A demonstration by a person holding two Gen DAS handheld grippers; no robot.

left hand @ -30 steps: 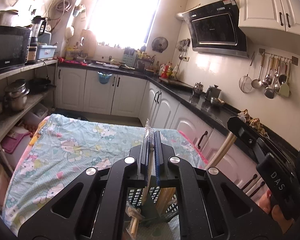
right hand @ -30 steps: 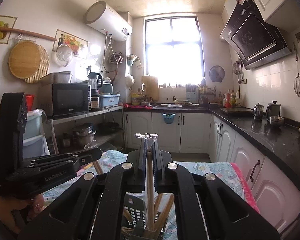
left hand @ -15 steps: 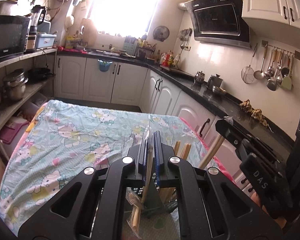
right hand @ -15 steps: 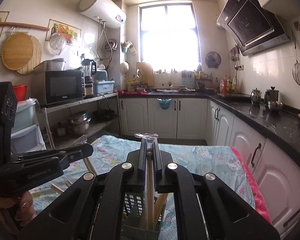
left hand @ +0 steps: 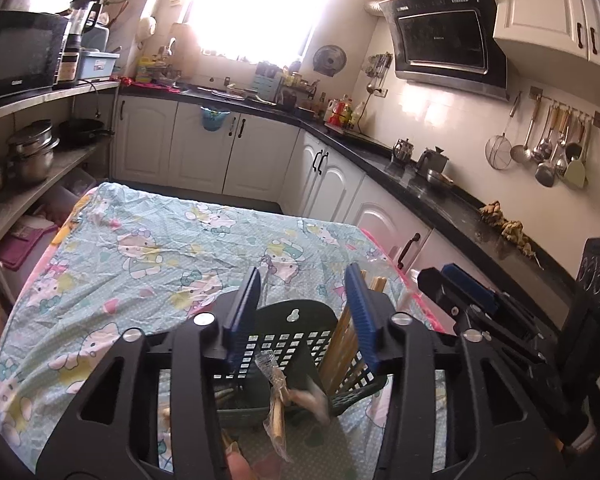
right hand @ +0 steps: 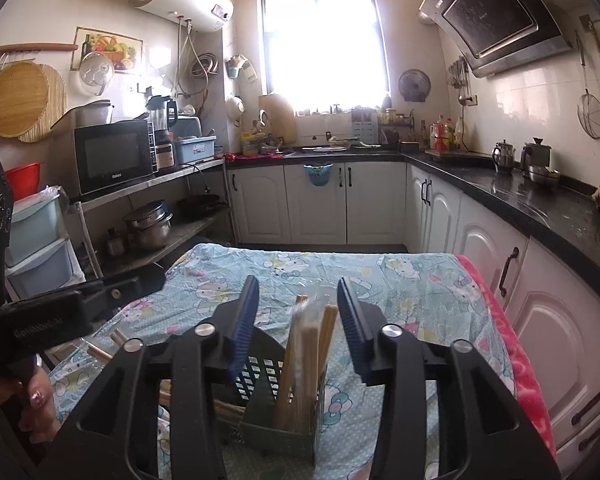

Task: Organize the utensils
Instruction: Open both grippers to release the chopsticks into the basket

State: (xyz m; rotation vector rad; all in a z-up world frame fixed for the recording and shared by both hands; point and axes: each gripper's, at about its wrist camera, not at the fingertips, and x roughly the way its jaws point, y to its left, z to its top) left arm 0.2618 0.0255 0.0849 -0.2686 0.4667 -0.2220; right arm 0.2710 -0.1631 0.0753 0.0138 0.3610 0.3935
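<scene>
Both grippers over the caddy [left hand: 296, 332] at the near edge of the table [left hand: 148, 256]. My left gripper [left hand: 306, 312] has just been opening: jaws apart at a middling gap, pads touching nothing. A wrapped utensil [left hand: 276, 396] sits below the gap, blurred, tilted in the caddy. Right gripper [right hand: 296, 316] same story: jaws just opened, wide of the chopsticks [right hand: 306, 360], which stand between the pads without contact.

View differences: the left wrist view shows the caddy's back panel with a keyhole hanger and the wrapped piece; the right wrist view doesn't show that piece but shows the front compartment [right hand: 280, 436] with the sticks upright in it. Right wrist view also catches loose sticks [right hand: 100, 350] lying on the cloth to the left, near a hand [right hand: 28, 404] on the other gripper's handle.

Materials: caddy is dark green plastic, lattice-perforated walls, boxy. Sticks are pale wood or bamboo, square-ish, some in clear crinkly film. Pads are blue ribbed rubber on black frames. Cloth is light blue, cartoon print, wrinkled, pink edge on the right.

Counts: one caddy, two grippers, at least four sticks upright; exact count I can't tell.
</scene>
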